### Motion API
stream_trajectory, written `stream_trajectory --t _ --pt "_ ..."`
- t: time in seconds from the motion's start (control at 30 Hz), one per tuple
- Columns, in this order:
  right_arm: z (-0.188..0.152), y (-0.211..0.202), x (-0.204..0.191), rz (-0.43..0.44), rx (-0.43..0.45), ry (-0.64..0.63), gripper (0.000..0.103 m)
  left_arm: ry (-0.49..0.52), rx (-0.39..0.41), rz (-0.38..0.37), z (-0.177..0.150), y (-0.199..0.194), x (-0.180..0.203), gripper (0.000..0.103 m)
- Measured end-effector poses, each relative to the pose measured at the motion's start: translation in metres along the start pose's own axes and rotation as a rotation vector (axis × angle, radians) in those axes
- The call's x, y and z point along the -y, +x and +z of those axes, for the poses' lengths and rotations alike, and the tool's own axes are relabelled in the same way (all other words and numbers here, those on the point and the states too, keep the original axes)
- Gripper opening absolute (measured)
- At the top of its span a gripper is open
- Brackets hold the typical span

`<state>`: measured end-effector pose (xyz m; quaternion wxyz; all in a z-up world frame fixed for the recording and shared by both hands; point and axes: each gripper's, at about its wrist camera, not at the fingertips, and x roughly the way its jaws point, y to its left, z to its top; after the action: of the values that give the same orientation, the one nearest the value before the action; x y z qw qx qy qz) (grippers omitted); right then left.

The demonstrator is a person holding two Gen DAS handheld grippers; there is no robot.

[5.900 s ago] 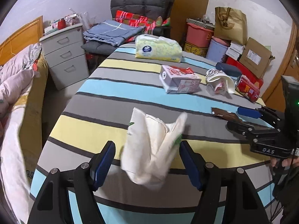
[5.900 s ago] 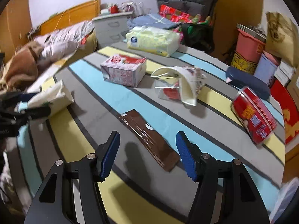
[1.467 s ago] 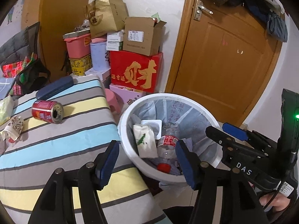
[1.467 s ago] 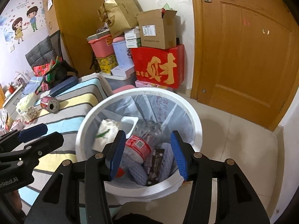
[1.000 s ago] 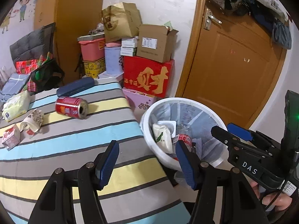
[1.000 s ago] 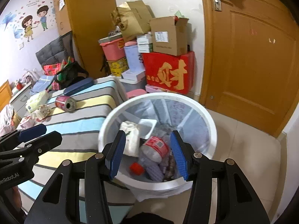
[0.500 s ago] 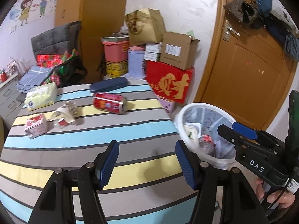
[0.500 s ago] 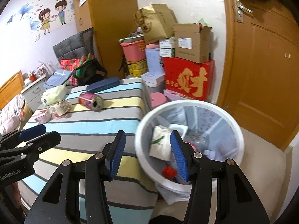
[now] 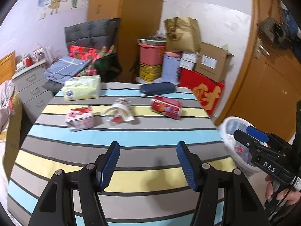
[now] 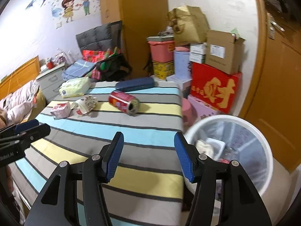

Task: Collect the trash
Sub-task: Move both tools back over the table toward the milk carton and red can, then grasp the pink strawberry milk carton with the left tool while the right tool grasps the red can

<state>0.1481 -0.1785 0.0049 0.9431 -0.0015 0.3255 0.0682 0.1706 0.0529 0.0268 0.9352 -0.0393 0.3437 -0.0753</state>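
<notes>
Three pieces of trash lie ahead of both tools on the striped worktop (image 9: 131,135): a red can (image 9: 166,107) on its side, a crumpled cup (image 9: 120,111), and a small carton (image 9: 80,118). The left tool (image 9: 147,162) stands half open with nothing between its pads; the right tool (image 10: 148,157) is empty too, and its jaws are opening. The white bin (image 10: 244,124) sits just right of the right tool, off the worktop's edge. A sound next move: send the right tool to the can, the nearest piece to it, gripping across its round body so it cannot roll. The left suits the carton, taken across its narrow faces.
</notes>
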Motion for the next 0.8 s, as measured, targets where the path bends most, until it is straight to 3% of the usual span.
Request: stream_trajectory --t 0.33,0.5,0.8 --pt "0.023 0.026 -0.023 0.063 -0.002 -0.065 0.058 -0.069 0.001 0.081 0.010 0.010 -0.072 0.063" --pt "0.038 0.046 -0.032 0.072 0.000 -0.108 0.058 -0.099 -0.015 0.119 0.021 0.028 -0.106 0.068" --pt "0.060 0.091 -0.030 0.098 -0.030 -0.165 0.059 -0.112 -0.051 0.137 0.045 0.073 -0.152 0.069"
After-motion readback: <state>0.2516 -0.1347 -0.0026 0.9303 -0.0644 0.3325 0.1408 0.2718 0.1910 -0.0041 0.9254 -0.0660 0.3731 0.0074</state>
